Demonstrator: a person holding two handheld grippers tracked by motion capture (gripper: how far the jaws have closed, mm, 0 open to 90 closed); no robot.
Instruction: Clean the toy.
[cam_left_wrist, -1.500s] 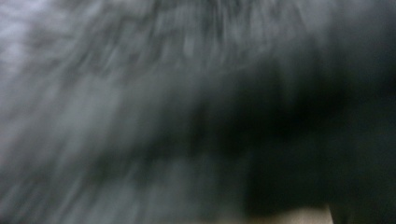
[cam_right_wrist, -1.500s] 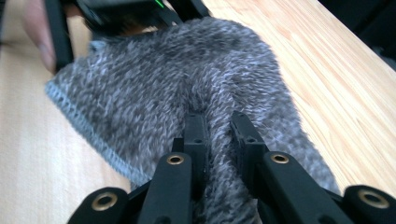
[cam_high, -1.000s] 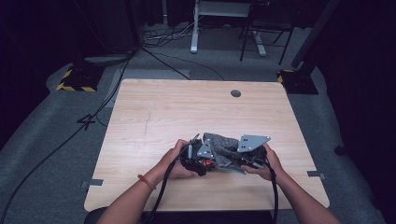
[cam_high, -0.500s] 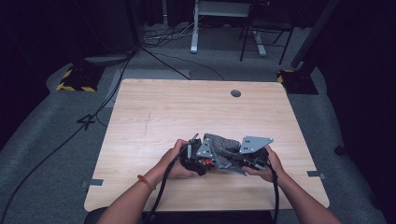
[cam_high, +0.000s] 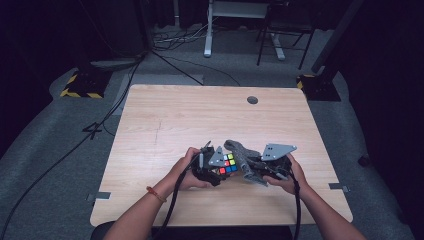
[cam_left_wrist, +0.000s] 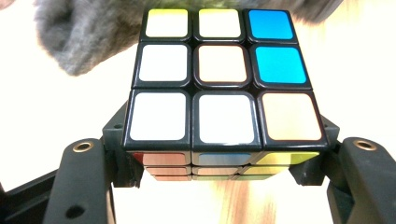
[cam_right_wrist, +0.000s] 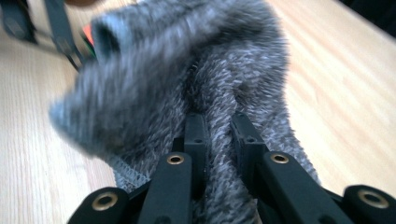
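A light wooden table (cam_high: 175, 120) with a round grommet hole (cam_high: 252, 100) at its far edge stands on grey carpet (cam_high: 55, 150) in a dark room. Near its front, the left gripper (cam_left_wrist: 219, 172) clamps a Rubik's cube (cam_left_wrist: 219, 74); just right, the right gripper (cam_right_wrist: 219, 135) pinches a grey knitted sock (cam_right_wrist: 187, 70).

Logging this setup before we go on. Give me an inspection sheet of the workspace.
Surface: light wood table, round hole near the far edge.
Job's things: cube with mixed colours, clamped between the left gripper's jaws; grey sock, bunched, pinched in the right gripper.
Clutter: nothing seen.
Grippers: left gripper shut on the cube; right gripper shut on the sock; both low over the near middle of the table.
Cables: one cable trails from each gripper toward the person.
Surroundings: grey floor, floor cables, hazard-striped blocks, dark room.
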